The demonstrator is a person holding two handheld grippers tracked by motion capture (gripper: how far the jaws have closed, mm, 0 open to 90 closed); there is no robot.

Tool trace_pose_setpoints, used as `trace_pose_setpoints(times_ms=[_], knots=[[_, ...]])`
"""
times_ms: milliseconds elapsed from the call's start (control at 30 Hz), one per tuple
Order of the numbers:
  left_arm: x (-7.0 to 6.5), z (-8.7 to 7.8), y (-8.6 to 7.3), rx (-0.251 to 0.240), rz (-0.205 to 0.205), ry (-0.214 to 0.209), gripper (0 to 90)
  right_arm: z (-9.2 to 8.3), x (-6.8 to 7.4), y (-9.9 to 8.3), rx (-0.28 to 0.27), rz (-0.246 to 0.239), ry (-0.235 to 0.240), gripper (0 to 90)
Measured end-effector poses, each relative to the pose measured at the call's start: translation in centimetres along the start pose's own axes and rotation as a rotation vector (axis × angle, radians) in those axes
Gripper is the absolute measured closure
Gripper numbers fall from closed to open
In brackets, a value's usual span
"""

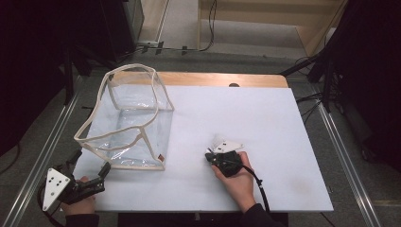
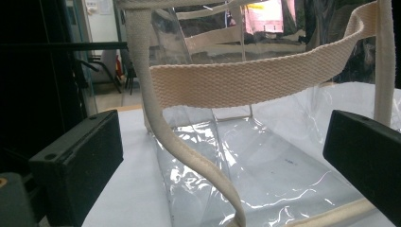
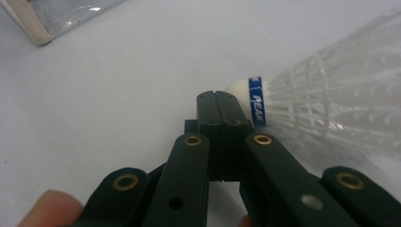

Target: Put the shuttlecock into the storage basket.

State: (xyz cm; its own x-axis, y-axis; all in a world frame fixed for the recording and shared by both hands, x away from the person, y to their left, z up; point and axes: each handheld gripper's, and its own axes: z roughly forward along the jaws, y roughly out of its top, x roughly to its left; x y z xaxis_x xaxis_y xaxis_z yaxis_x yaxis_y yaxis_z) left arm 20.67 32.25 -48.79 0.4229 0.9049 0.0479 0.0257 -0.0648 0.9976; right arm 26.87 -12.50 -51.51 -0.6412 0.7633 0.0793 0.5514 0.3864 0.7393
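White shuttlecock (image 3: 331, 94) lying just beside closed right tongs (image 3: 218, 101), left tongs (image 2: 222, 156) spread wide before clear bag (image 1: 130, 120), pale bench (image 1: 265, 123).

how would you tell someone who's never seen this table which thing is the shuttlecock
Start at the white table top, where a clear plastic bag with cream webbing trim stands at the left. Go right from it to the right gripper; the shuttlecock lies on the table against its shut tips. It is the only small white thing there, with a blue band behind its rounded cork.
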Motion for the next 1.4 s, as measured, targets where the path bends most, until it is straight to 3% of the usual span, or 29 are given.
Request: trace_pose_setpoints(times_ms=[133, 267, 300, 400, 433, 567, 667, 800, 967, 1333, 1400], knots=[[0.0, 0.0, 0.0, 0.001, 0.001, -0.001, 0.0, -0.7, 0.3, 0.3, -0.025, -0.001, 0.016, 87.8], [-0.1, 0.0, 0.0, 0.002, 0.003, 0.001, 0.0, -0.6, 0.2, 1.6, -0.048, -0.006, 0.004, 87.9], [-0.1, 0.0, 0.0, 0.002, 0.004, 0.001, 0.0, 0.0, 0.0, 2.6, -0.058, 0.006, -0.012, 87.8], [0.0, 0.0, 0.0, 0.002, 0.003, 0.002, 0.0, 0.8, 0.2, 3.4, -0.041, 0.021, -0.037, 87.9], [0.0, 0.0, 0.0, 0.001, 0.003, 0.002, 0.0, 1.8, 0.6, 3.8, -0.016, 0.018, -0.087, 87.9], [0.0, 0.0, 0.0, 0.000, 0.002, 0.001, 0.0, 3.0, 0.7, 3.6, 0.015, 0.040, -0.140, 87.9], [0.1, 0.0, 0.0, -0.004, -0.004, 0.000, 0.0, 2.8, 0.3, 3.1, 0.014, 0.060, -0.155, 87.9], [0.0, 0.0, 0.0, -0.003, -0.002, -0.001, 0.0, 2.2, -0.1, 2.6, 0.017, 0.048, -0.134, 87.9], [0.0, 0.0, 0.0, 0.002, 0.001, 0.000, 0.0, 1.0, -0.4, 1.8, -0.002, 0.001, -0.089, 87.9], [-0.1, 0.0, 0.0, 0.003, 0.004, -0.001, 0.0, -0.2, -1.0, 0.9, -0.010, -0.016, -0.063, 87.8], [0.0, 0.0, 0.0, 0.002, 0.003, -0.001, 0.0, -0.6, -1.0, 0.9, -0.038, -0.007, -0.039, 87.8]])
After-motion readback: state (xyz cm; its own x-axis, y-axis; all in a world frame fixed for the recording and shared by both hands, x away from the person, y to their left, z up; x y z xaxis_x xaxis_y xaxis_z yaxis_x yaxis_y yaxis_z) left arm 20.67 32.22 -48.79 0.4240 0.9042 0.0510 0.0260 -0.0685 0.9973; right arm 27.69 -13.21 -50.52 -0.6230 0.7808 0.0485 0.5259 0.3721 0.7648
